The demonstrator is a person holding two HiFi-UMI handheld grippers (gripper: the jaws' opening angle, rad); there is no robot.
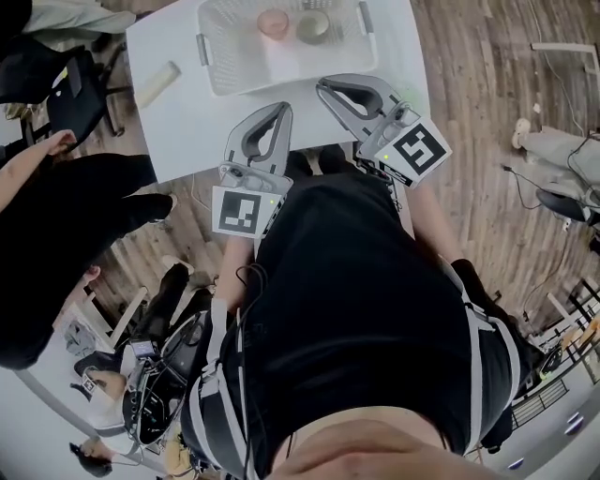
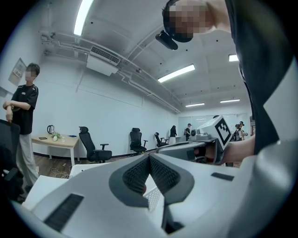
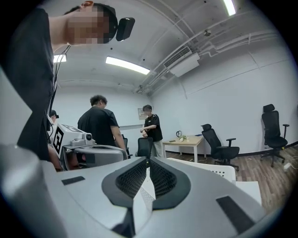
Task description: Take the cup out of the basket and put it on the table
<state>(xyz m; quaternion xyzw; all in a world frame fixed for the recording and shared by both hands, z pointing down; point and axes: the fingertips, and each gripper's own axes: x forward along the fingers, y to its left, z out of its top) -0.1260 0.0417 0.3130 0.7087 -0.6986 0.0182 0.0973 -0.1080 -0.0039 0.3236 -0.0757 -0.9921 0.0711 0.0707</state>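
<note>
Both grippers are held low in front of the person's body, over the near edge of the white counter [image 1: 178,131]. The left gripper [image 1: 281,111] has its fingers [image 2: 137,174] clenched tip to tip, and nothing sits between them. The right gripper [image 1: 325,86] is the same: its fingers [image 3: 132,179] are pressed together and empty.

The white mesh basket [image 1: 211,66] stands on the counter just ahead of both pairs of fingers. The right fingertips reach its near rim, though I cannot tell whether they touch it. The left fingertips stop a little short of that rim.

The pink cup [image 1: 273,22] is inside the basket toward its far side. It is straight ahead of the left fingers and ahead and to the left of the right fingers, well apart from both. A grey-green round vessel [image 1: 313,26] sits just beside the cup on its right, straight ahead of the right fingers.

A pale oblong object [image 1: 159,82] lies on the counter outside the basket, ahead and to the left of the left fingers.

In the left gripper view, the basket's lattice shows through the gap under the closed fingertips, and office chairs [image 2: 93,148] stand along the far wall. A bystander in black [image 1: 56,234] stands left of the counter.
</note>
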